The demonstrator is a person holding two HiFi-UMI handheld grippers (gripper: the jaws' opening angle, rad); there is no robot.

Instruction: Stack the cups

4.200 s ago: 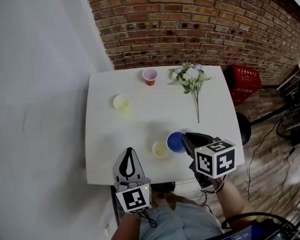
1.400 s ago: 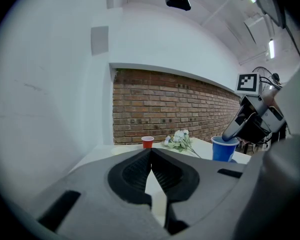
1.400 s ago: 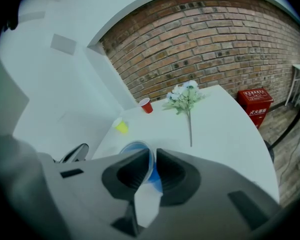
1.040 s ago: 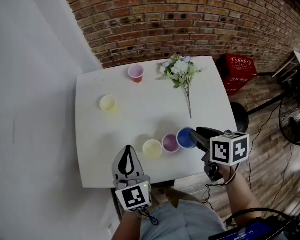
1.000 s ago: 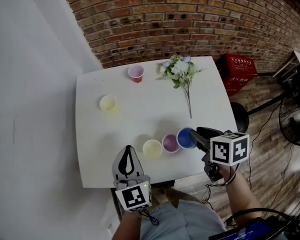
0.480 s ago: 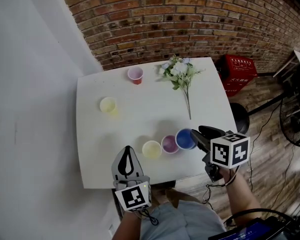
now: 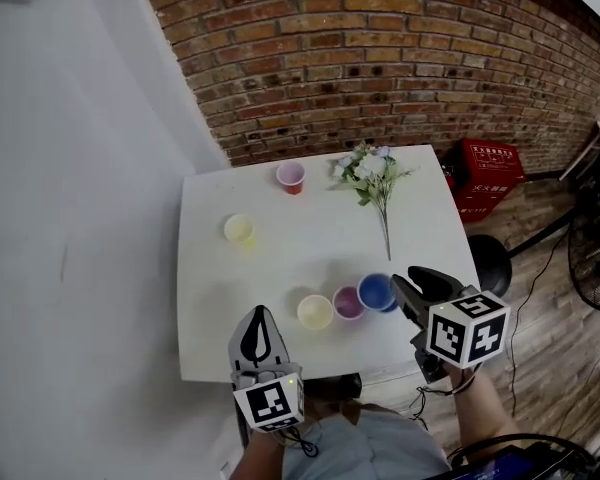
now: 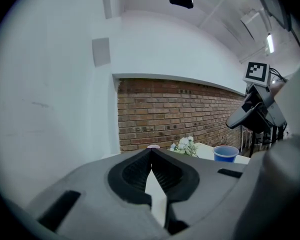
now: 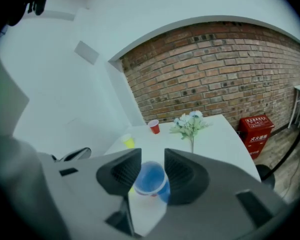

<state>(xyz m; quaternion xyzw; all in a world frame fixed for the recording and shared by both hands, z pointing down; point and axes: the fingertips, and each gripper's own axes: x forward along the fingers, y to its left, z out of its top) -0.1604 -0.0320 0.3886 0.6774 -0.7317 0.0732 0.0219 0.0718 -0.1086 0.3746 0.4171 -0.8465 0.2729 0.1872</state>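
The blue plastic cup (image 9: 150, 180) stands upright on the white square table (image 7: 310, 238), near its front edge. In the right gripper view it shows in the gap between the ribbed pads of the right gripper (image 9: 152, 159), a little below their tips. Those jaws stand well apart and have just been opening; the pads do not press on the cup, and the gripper holds nothing. From the head view the gripper's tips hang just beside the cup's right rim.

The left gripper (image 8: 151, 151) sits at the table's near edge, its jaws closed tip to tip with nothing between them.

There are five cups, none of them stacked. The blue one ends a short row: a purple plastic cup (image 7: 348, 303) is right against its left side, and a pale yellow plastic cup (image 7: 315, 312) is just beside that. A second yellow plastic cup (image 7: 239, 230) stands apart towards the table's left side. One red plastic cup (image 7: 291, 177) stands near the far edge (all five open side up).

One bunch of white artificial flowers (image 7: 373, 173) lies on the table's far right part, its stem pointing towards the row. One red plastic crate (image 7: 490, 168) stands on the floor by the brick wall (image 7: 400, 58).
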